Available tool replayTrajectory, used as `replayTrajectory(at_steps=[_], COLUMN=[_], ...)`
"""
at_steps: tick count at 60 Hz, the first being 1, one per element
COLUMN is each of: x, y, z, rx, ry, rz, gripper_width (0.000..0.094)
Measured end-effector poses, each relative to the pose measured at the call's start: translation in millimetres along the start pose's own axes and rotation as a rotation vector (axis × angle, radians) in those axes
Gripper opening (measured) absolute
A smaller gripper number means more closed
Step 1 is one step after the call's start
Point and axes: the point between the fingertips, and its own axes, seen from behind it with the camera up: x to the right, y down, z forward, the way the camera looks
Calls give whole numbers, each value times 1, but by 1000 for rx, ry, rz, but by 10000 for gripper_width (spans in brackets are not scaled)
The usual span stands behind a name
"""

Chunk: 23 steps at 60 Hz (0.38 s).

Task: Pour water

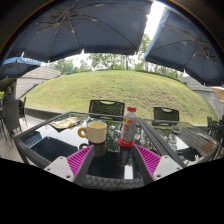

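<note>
Outdoors, under two dark patio umbrellas (85,25), a grassy slope (120,88) rises beyond a glass tabletop (160,135) with a dark frame. Trees and a strip of bright sky show above the grass. Two dark chairs (107,106) stand at the far side of the tabletop, their backs against the green bank, well apart from each other.

From the gripper view, the hand-held gripper (113,158) sits low over the near part of the tabletop with its two fingers spread wide, gripping nothing. The magenta pads (78,158) on their inner faces angle outward to either side, and bare glass lies between them.

Just ahead of the fingers stands a clear plastic bottle (128,128) with a red cap and a red label band, upright on the glass, a little toward the right finger. Just beside it, on its left, sits a pale yellow mug (94,131) with its handle turned to the left, also upright. The two look close together; whether they touch cannot be told. Farther off to the left, near the table's edge, lies something flat and yellowish (65,123), too small to make out.
</note>
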Motion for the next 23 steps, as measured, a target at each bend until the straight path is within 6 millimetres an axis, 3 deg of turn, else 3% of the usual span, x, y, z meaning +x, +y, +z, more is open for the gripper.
replayTrajectory(at_steps=[12,23], x=[-19,-32], y=[10,19], z=[-27,-30], rx=[7,-11], ry=[-40,-102], rz=[-41,-12], gripper_width=[826,826])
